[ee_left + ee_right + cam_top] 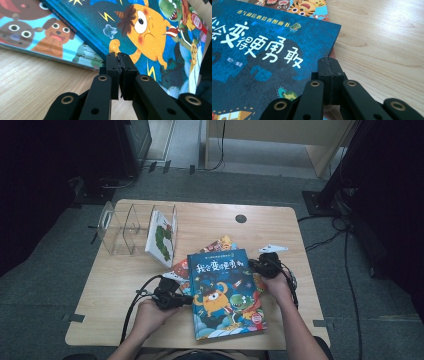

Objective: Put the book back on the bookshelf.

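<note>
Overhead faces table; gripper views close on blue book (226, 292).

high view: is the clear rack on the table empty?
No, one book stands upright in the right-hand slot of the clear rack, while its other slots hold nothing.

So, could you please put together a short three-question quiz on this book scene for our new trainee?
1. True or false: the blue book lies on top of another picture book.
2. What stands in the clear rack? A) a white book B) a mug C) nothing
3. How do the jaws of the left gripper and the right gripper stand, and at which edges of the blue book?

Key
1. True.
2. A: a white book stands in its right-hand slot.
3. Both are shut; the left is at the book's left edge, the right at its right edge.
</note>
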The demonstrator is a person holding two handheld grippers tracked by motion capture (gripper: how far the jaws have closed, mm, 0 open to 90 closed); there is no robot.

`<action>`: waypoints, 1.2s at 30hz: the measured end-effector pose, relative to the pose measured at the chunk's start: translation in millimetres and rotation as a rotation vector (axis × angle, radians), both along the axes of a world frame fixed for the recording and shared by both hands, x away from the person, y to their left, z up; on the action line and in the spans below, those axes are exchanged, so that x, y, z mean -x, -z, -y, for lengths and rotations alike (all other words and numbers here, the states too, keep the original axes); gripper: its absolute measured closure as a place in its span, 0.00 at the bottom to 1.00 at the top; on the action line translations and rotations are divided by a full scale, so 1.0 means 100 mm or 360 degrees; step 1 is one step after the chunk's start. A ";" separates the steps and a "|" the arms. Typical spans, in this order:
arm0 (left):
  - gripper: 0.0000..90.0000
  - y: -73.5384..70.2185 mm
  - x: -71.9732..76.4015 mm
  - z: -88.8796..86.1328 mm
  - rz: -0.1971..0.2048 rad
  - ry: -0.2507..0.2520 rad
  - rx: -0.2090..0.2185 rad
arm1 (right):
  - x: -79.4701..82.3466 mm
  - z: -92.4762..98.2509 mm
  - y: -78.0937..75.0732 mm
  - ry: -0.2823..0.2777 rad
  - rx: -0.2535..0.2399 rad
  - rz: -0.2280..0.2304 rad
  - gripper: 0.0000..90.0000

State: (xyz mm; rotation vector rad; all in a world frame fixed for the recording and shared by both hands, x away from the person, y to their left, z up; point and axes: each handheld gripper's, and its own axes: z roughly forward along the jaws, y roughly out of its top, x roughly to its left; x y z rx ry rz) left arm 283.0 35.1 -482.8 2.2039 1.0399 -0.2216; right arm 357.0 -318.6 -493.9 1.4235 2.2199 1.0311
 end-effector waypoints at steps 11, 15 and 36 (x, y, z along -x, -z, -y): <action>0.97 0.01 0.01 0.08 -0.0009 -0.0025 0.0048 | -0.13 -0.05 -0.02 0.0035 0.0021 -0.0015 1.00; 0.97 0.01 0.02 0.09 -0.0016 -0.0025 0.0053 | -0.14 -0.06 -0.02 0.0042 0.0031 -0.0014 1.00; 0.99 -0.13 -0.18 -0.05 0.0058 -0.0099 0.0030 | -0.17 0.00 -0.05 0.0070 -0.0053 0.0010 1.00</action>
